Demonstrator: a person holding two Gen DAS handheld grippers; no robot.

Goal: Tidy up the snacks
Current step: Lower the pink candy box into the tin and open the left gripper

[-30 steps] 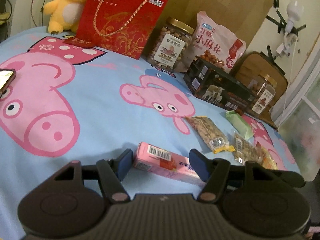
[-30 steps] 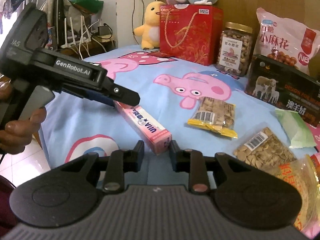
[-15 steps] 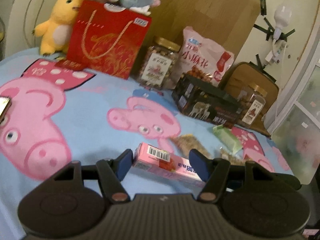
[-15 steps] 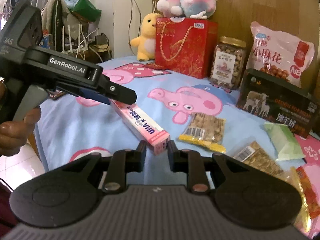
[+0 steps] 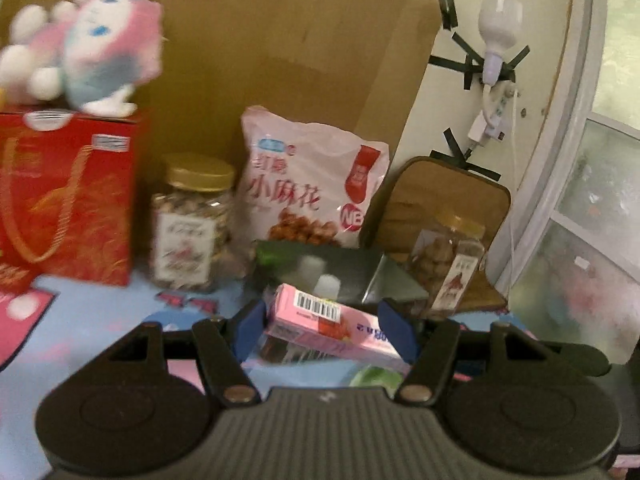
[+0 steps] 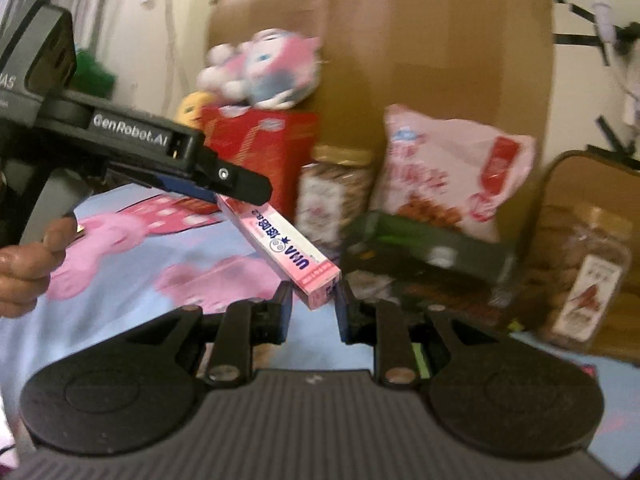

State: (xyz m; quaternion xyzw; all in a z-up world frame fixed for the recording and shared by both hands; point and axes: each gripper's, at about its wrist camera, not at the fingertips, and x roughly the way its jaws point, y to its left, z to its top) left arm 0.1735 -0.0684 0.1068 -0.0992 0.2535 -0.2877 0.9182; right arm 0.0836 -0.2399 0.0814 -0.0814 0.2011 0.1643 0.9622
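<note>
A long pink snack box (image 5: 328, 320) with a barcode is held in the air between both grippers. My left gripper (image 5: 322, 326) grips one end between its blue pads. In the right wrist view the box (image 6: 286, 246) runs from the left gripper (image 6: 224, 188) down to my right gripper (image 6: 314, 304), whose jaws close on its near end. A black box (image 5: 320, 270) lies just beyond it, in front of a pink snack bag (image 5: 308, 188).
At the back stand a red gift bag (image 5: 64, 200) with a plush toy (image 5: 88, 52) on top, a nut jar (image 5: 192, 220), and a second jar (image 5: 448, 256) at right. A green packet (image 5: 376, 376) lies below the box on the blue pig-print cloth (image 6: 132, 256).
Both grippers have lifted the pink box off the cloth and carried it toward the back row. The loose packets have dropped out of sight below.
</note>
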